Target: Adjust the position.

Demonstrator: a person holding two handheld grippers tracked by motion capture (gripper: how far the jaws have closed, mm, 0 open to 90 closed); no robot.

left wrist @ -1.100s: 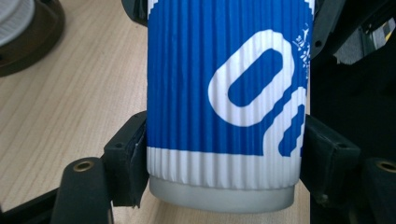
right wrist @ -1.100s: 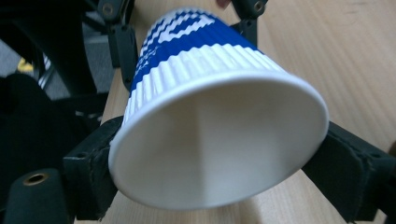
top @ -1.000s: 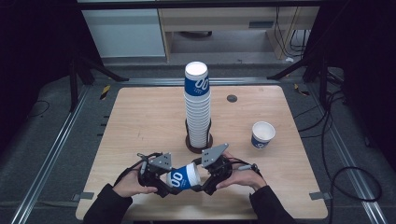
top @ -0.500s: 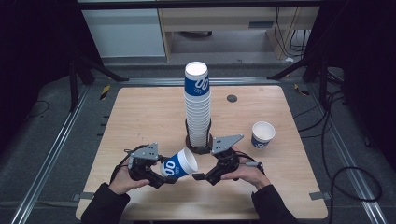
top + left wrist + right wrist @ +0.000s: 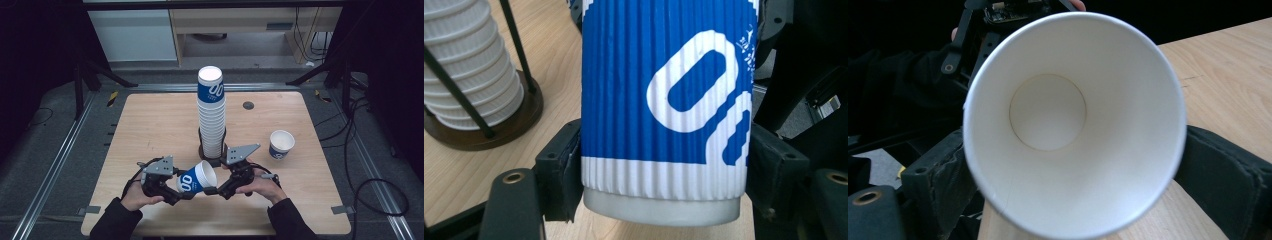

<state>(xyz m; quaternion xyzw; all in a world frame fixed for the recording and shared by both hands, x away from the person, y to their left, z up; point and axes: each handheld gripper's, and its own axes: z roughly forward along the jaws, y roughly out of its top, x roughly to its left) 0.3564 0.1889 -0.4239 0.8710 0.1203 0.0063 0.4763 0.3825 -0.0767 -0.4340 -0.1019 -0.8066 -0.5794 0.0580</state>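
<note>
A blue ribbed paper cup [image 5: 192,181] with white lettering lies tilted above the near edge of the table, its mouth turned toward my right gripper. My left gripper [image 5: 179,189] is shut on the cup [image 5: 664,100] close to its base, one pad on each side. My right gripper [image 5: 214,189] faces the white inside of the cup [image 5: 1048,110]. Its jaws have just been closing, and the pads now lie against the cup's wide mouth end on both sides. A tall stack of the same cups [image 5: 211,115] stands in a black wire holder behind both grippers.
One more blue cup [image 5: 281,144] stands upright at the right of the wooden table [image 5: 150,125]. A small dark disc [image 5: 248,105] lies behind the stack. The holder's round base [image 5: 484,125] is close by on the left of the left gripper view.
The cup lay level between both grippers. My left gripper then drew it leftward and tipped its mouth up. My right gripper came off it, backed away, and has now returned to the mouth.
</note>
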